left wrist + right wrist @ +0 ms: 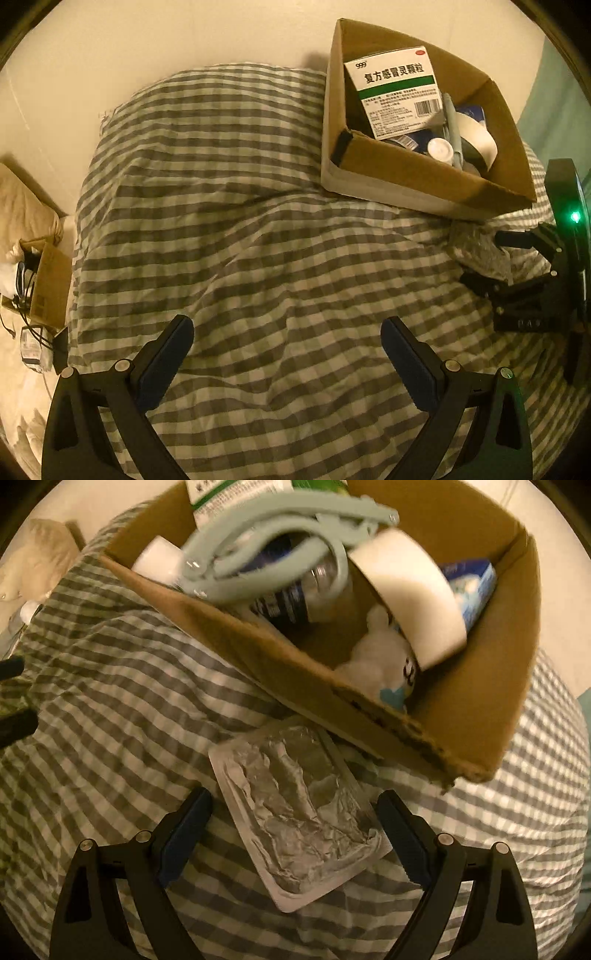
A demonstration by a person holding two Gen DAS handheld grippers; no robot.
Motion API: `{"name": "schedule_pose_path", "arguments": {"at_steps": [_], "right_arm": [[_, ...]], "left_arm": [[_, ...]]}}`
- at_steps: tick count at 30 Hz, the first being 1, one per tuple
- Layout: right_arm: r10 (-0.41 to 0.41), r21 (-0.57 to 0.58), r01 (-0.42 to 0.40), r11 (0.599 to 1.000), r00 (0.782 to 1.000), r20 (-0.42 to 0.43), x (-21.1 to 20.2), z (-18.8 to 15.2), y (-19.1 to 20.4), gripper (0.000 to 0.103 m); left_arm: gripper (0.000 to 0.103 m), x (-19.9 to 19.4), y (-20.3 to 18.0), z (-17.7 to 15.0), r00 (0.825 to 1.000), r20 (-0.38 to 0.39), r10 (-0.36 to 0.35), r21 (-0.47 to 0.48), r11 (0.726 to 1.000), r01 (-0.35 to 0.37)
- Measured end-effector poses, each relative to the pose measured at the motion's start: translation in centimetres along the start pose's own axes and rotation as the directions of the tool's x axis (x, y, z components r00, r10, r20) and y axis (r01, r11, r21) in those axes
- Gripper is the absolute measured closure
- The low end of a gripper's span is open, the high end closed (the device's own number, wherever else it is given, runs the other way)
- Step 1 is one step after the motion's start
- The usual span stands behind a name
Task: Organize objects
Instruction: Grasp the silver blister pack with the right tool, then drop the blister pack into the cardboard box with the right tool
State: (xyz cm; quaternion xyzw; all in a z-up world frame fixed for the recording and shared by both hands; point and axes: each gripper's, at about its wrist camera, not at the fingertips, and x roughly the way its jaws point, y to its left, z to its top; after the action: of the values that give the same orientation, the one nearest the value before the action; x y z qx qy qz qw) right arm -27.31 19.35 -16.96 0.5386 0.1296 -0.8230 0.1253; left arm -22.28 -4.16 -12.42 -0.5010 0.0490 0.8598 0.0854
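A crumpled silver blister pack (301,814) lies on the checked bedcover just in front of a brown cardboard box (424,734). My right gripper (295,823) is open with its jaws on either side of the pack; whether they touch it I cannot tell. In the left wrist view the right gripper (491,258) sits at the far right with the pack (480,251) between its fingers. The box (417,173) holds a white medicine carton (395,88), a tape roll (476,140), a small bottle (441,149) and pale green tongs (266,554). My left gripper (288,347) is open and empty above the cover.
The grey-and-white checked bedcover (229,221) fills the middle. At the left edge, beside the bed, stands a smaller cardboard box (48,284) with cables and clutter. A cream wall (147,44) is behind the bed, and a teal surface (557,122) is at far right.
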Motion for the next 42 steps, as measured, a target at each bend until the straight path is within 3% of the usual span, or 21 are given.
{"name": "schedule_pose_path", "arguments": {"at_steps": [3,5,6,13,15,18,24,31,40,42], "right_arm": [[-0.002,-0.003,0.002,1.0,1.0,-0.004,-0.4,-0.2,0.1,0.037],[0.005,-0.012,-0.005,1.0,1.0,-0.002,-1.1,-0.4,0.3,0.043],[0.003,-0.018,-0.003,1.0,1.0,0.0,-1.4,-0.5,0.5,0.054],[-0.04,-0.057,0.039,0.998,0.999,-0.011,-3.2,-2.2,1.3,0.065],[-0.054,-0.069,0.054,0.996,0.999,0.0,-4.2,-2.6,1.5,0.078],[-0.081,-0.113,0.082,0.99,0.997,0.021,-5.5,-3.3,2.0,0.086],[-0.088,-0.101,0.094,0.99,0.994,0.064,-8.5,-4.4,1.2,0.093],[-0.041,-0.073,0.056,0.996,0.981,0.192,-14.2,-2.0,0.1,0.096],[-0.053,0.018,0.051,0.999,0.913,0.405,-21.8,3.8,-1.0,0.096],[-0.08,0.011,0.083,0.996,0.896,0.437,-22.3,6.0,-1.1,0.096]], "left_arm": [[0.0,-0.2,-0.1,-0.1,1.0,-0.001,-0.001,0.009,1.0,0.001],[0.0,-0.4,-0.3,-0.2,1.0,0.0,0.005,0.022,1.0,-0.005],[0.0,-0.4,-0.3,-0.3,1.0,0.0,0.01,0.028,1.0,-0.01],[0.0,-0.5,-1.0,-0.6,1.0,-0.011,0.02,0.046,0.999,-0.019],[0.0,-0.5,-1.3,-0.6,1.0,-0.015,0.017,0.056,0.998,-0.016],[0.0,-0.5,-2.0,-0.7,1.0,-0.021,0.014,0.075,0.997,-0.012],[0.0,-1.5,-3.4,0.3,1.0,-0.017,-0.002,0.082,0.997,0.004],[0.0,-6.2,-4.7,4.6,0.993,0.111,-0.05,0.043,0.998,0.045],[0.0,-9.3,-4.9,10.6,0.967,0.253,-0.035,0.004,0.999,0.035],[0.0,-9.3,-4.4,12.2,0.962,0.268,-0.051,-0.029,0.998,0.061]]}}
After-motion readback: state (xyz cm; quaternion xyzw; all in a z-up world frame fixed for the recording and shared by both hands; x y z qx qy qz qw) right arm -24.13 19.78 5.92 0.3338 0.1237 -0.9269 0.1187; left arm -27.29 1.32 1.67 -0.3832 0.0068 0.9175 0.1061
